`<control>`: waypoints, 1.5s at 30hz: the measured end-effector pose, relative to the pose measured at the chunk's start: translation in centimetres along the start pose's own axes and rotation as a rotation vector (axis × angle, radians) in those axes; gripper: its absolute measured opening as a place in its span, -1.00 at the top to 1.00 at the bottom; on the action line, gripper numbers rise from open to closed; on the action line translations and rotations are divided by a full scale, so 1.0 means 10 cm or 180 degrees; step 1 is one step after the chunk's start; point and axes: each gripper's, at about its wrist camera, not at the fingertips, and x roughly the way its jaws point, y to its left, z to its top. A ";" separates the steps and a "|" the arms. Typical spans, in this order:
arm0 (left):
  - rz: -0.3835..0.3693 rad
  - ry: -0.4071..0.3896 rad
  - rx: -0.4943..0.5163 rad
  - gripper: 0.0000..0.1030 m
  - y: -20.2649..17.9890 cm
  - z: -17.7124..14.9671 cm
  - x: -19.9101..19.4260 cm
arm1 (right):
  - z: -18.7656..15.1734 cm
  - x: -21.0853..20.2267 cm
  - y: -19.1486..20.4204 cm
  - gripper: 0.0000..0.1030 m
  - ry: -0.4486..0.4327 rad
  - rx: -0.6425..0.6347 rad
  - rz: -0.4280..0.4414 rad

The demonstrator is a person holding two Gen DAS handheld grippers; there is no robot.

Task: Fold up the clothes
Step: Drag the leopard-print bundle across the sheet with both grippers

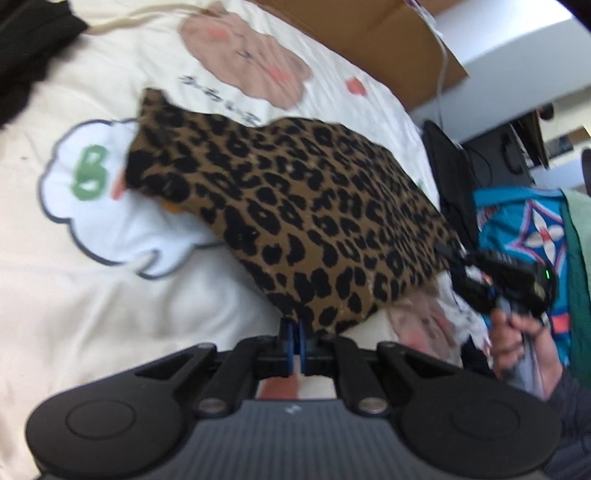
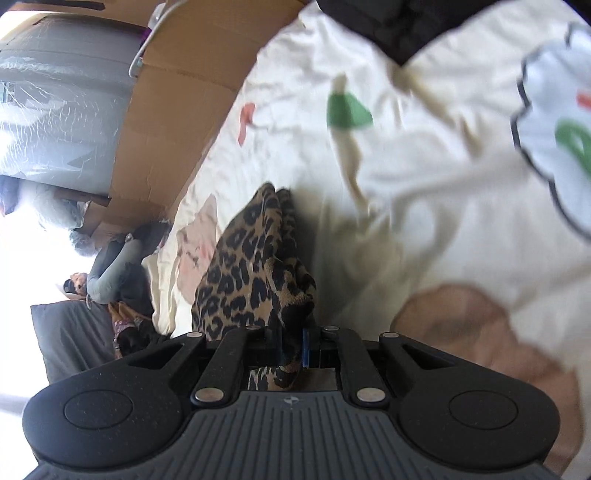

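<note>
Nearest the left wrist camera, the left gripper [image 1: 294, 341] has its blue pads pinched together on a corner of the leopard-print garment [image 1: 295, 206]. The right gripper [image 2: 291, 345] is likewise clamped on a bunched edge of the same garment. The cloth stretches between them above the cream cartoon-print bedspread [image 1: 92, 295]. Farther off, a cardboard box [image 1: 369, 33] stands beside the bed.

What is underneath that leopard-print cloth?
Under the leopard-print cloth lies a cream bedspread printed with cartoon bears and a white cloud shape. A small orange bit peeks out at its left edge. Whatever else sits beneath the cloth is covered.
</note>
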 end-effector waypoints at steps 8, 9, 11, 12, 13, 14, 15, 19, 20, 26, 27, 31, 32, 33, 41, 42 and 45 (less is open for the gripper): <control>-0.0008 0.0129 0.0119 0.95 0.02 0.09 -0.09 | 0.33 0.00 0.11 0.84 -0.0070 -0.0157 -0.0140; -0.0010 0.0105 0.0120 0.95 0.03 0.13 -0.11 | 0.37 0.01 0.15 0.84 -0.0074 -0.0222 -0.0167; 0.0013 0.0050 0.0142 0.95 0.06 0.20 -0.15 | 0.46 0.02 0.20 0.84 -0.0083 -0.0283 -0.0213; 0.0017 0.0022 0.0158 0.95 0.07 0.22 -0.18 | 0.51 0.03 0.22 0.84 -0.0093 -0.0310 -0.0239; 0.0021 -0.0006 0.0174 0.95 0.08 0.25 -0.20 | 0.56 0.03 0.24 0.84 -0.0105 -0.0338 -0.0265; 0.0031 -0.0028 0.0185 0.95 0.09 0.29 -0.20 | 0.61 0.04 0.26 0.84 -0.0119 -0.0362 -0.0288; 0.0037 -0.0042 0.0196 0.95 0.09 0.31 -0.22 | 0.66 0.04 0.28 0.84 -0.0129 -0.0383 -0.0310; 0.0072 -0.0094 0.0243 0.88 0.09 0.39 -0.25 | 0.88 0.07 0.34 0.84 -0.0061 -0.0410 -0.0390; 0.0065 -0.0105 0.0252 0.84 0.08 0.41 -0.25 | 0.93 0.08 0.37 0.84 -0.0041 -0.0445 -0.0422; 0.0026 -0.0218 0.0332 0.82 0.01 0.54 -0.24 | 1.21 0.11 0.46 0.84 -0.0006 -0.0575 -0.0591; 0.0023 -0.0226 0.0342 0.82 0.01 0.57 -0.24 | 1.25 0.11 0.44 0.84 -0.0002 -0.0564 -0.0601; 0.0015 -0.0291 0.0367 0.79 -0.08 0.73 -0.17 | 1.40 0.10 0.39 0.84 0.0022 -0.0542 -0.0651; -0.0001 -0.0314 0.0390 0.70 -0.11 0.77 -0.14 | 1.44 0.10 0.37 0.84 0.0018 -0.0521 -0.0655; -0.0011 -0.0330 0.0417 0.57 -0.16 0.81 -0.10 | 1.46 0.12 0.33 0.84 0.0020 -0.0477 -0.0647; 0.0059 -0.0294 0.0693 0.14 -0.45 1.13 0.32 | 1.36 0.15 -0.05 0.27 -0.0081 -0.0260 -0.0458; 0.0070 -0.0292 0.0722 0.12 -0.48 1.18 0.37 | 1.33 0.14 -0.09 0.25 -0.0085 -0.0228 -0.0417; 0.0037 -0.0317 0.0837 0.14 -0.57 1.28 0.50 | 1.23 0.13 -0.18 0.15 -0.0045 -0.0114 -0.0310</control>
